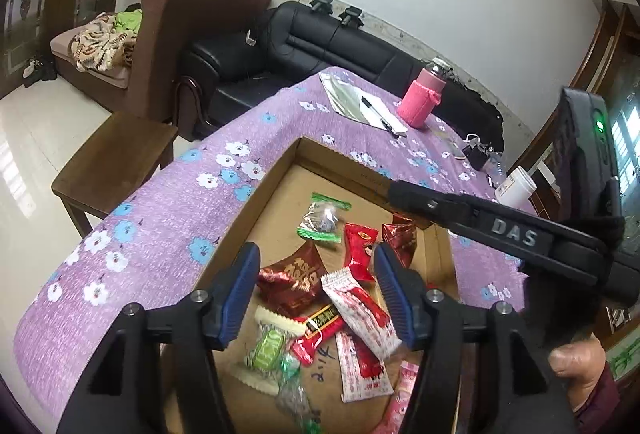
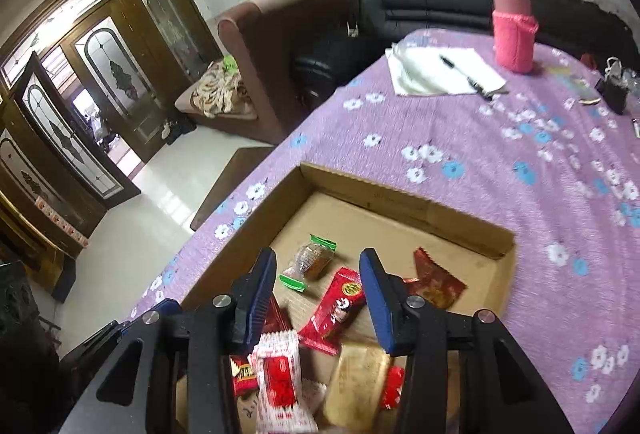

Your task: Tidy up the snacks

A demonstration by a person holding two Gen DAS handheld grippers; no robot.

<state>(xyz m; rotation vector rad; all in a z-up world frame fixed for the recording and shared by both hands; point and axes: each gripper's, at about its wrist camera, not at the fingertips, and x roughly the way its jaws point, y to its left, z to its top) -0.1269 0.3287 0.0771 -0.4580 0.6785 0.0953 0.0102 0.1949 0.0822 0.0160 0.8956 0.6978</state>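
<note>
Because the snacks lie heaped and overlapping at the near end of the cardboard box [image 1: 256,194], a closing grip could catch two wrappers at once or slip off the slick film. Left gripper [image 1: 316,294] hangs over that heap, fingers [image 1: 240,290] spread, pinching nothing; the white-and-red packet [image 1: 356,310] lies below. Right gripper [image 2: 318,298] is likewise spread and empty above the red packet [image 2: 336,310]. Farther along the counter [image 1: 160,202] stands a pink bottle [image 1: 420,102].

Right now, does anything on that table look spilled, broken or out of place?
Nothing looks spilled or damaged. The snack packets lie jumbled in the shallow cardboard tray, overlapping at all angles, unsorted. Farther back, a pen rests across papers beside an upright pink-sleeved bottle.
</note>
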